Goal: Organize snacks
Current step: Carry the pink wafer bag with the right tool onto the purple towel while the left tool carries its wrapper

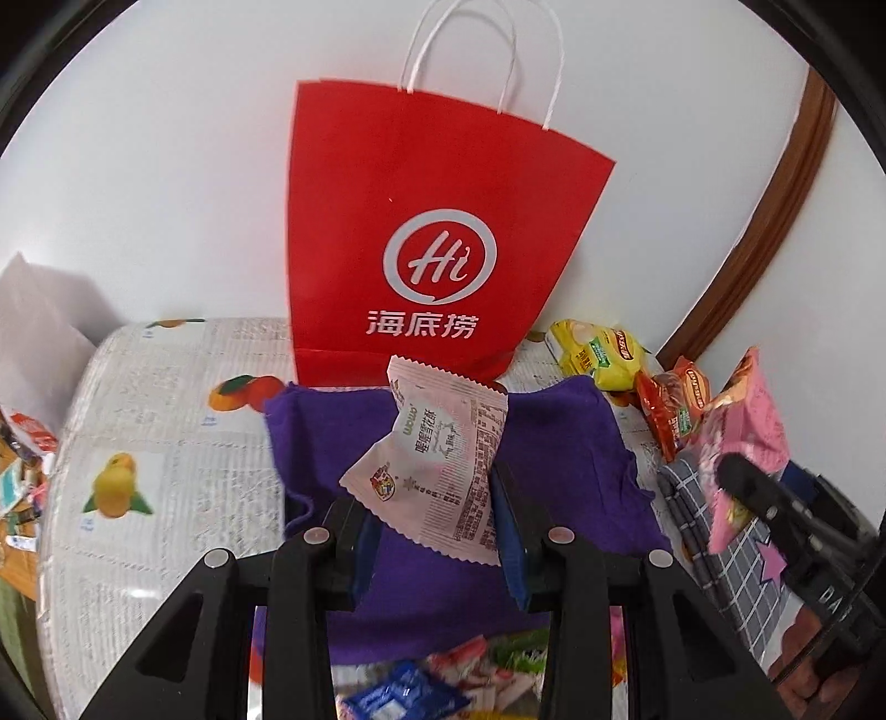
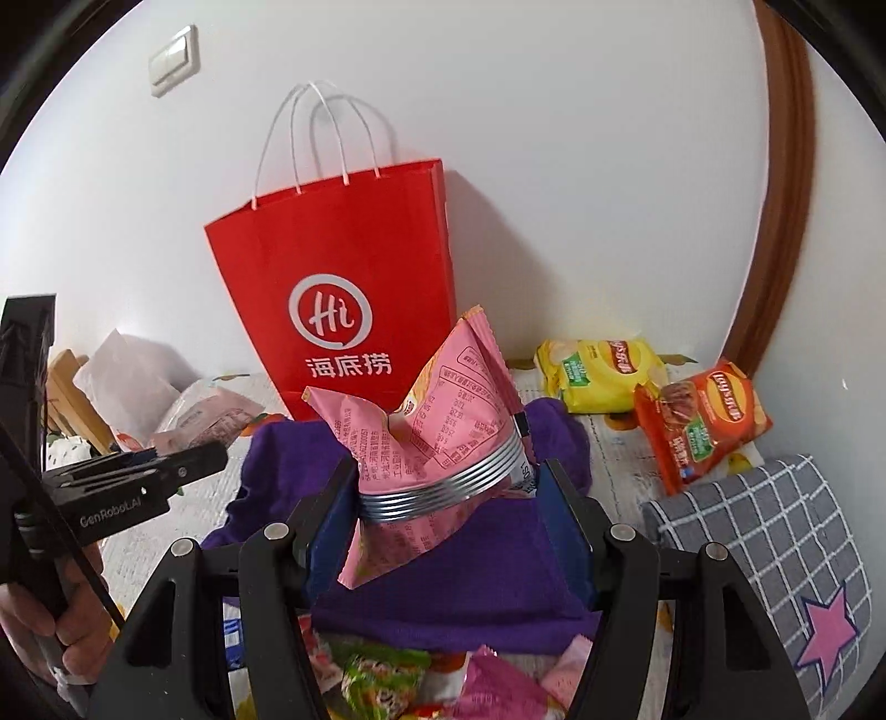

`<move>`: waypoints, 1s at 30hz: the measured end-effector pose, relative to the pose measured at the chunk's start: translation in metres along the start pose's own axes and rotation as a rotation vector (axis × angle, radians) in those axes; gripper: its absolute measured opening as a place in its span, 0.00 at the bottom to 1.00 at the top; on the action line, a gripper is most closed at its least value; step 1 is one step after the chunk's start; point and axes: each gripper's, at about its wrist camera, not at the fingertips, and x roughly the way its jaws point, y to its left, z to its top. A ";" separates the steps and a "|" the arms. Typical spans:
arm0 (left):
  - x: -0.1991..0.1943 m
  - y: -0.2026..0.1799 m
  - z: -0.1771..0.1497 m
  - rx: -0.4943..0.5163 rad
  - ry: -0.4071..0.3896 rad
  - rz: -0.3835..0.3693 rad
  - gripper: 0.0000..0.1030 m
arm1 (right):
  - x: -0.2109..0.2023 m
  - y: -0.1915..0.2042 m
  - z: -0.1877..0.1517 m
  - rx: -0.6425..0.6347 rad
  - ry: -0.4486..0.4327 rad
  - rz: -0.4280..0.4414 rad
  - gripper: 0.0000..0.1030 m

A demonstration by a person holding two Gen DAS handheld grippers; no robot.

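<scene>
A pale pink packet (image 1: 443,459) hangs tilted in the left gripper (image 1: 437,531), its blue pads pressed narrow on the packet's lower half, one serrated end pointing up toward the red bag (image 1: 421,232) and the other dropping below the pads. The right gripper (image 2: 448,526) clamps a puffier pink chip bag (image 2: 437,437) across its silver-banded middle, jaws set wider, the bag crumpled and held above the purple cloth (image 2: 487,576). Both packets are in the air over that cloth, in front of the red paper bag, which stands upright against the white wall (image 1: 166,166) with its white cord handles (image 1: 482,50) up (the logo reads "Hi" over three Chinese characters). Right of the cloth, a yellow chip bag (image 2: 603,371) lies near the wall and an orange one (image 2: 703,421) just beside it, nearer the grey checked cloth (image 2: 775,520) with a pink star. The table (image 1: 138,421) wears a cover printed with newsprint and oranges. More snacks lie at the near edge below the grippers: a blue packet (image 1: 398,692) and a green one (image 2: 382,675), partly hidden. A hand (image 2: 50,631) on the left gripper's handle shows in the right wrist view. A brown wooden frame (image 2: 786,183) runs up the wall at the right.
</scene>
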 end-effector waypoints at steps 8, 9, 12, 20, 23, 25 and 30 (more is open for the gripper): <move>0.031 0.015 0.013 -0.022 0.019 0.061 0.34 | 0.043 -0.009 0.015 0.029 0.041 0.021 0.62; 0.033 0.018 0.013 -0.022 0.019 0.064 0.34 | 0.048 -0.010 0.019 0.037 0.045 0.032 0.62; 0.038 0.025 0.013 -0.038 0.027 0.068 0.34 | 0.058 -0.010 0.026 0.038 0.050 0.050 0.62; 0.052 0.019 0.010 -0.021 0.048 0.081 0.34 | 0.080 -0.012 0.022 0.007 0.095 0.027 0.62; 0.058 0.013 0.008 -0.008 0.061 0.080 0.34 | 0.087 -0.018 0.020 0.011 0.119 0.027 0.62; 0.061 0.012 0.007 -0.007 0.069 0.082 0.34 | 0.092 -0.022 0.019 0.010 0.133 0.021 0.62; 0.066 0.013 0.006 -0.006 0.080 0.088 0.34 | 0.105 -0.032 0.015 0.027 0.177 0.015 0.63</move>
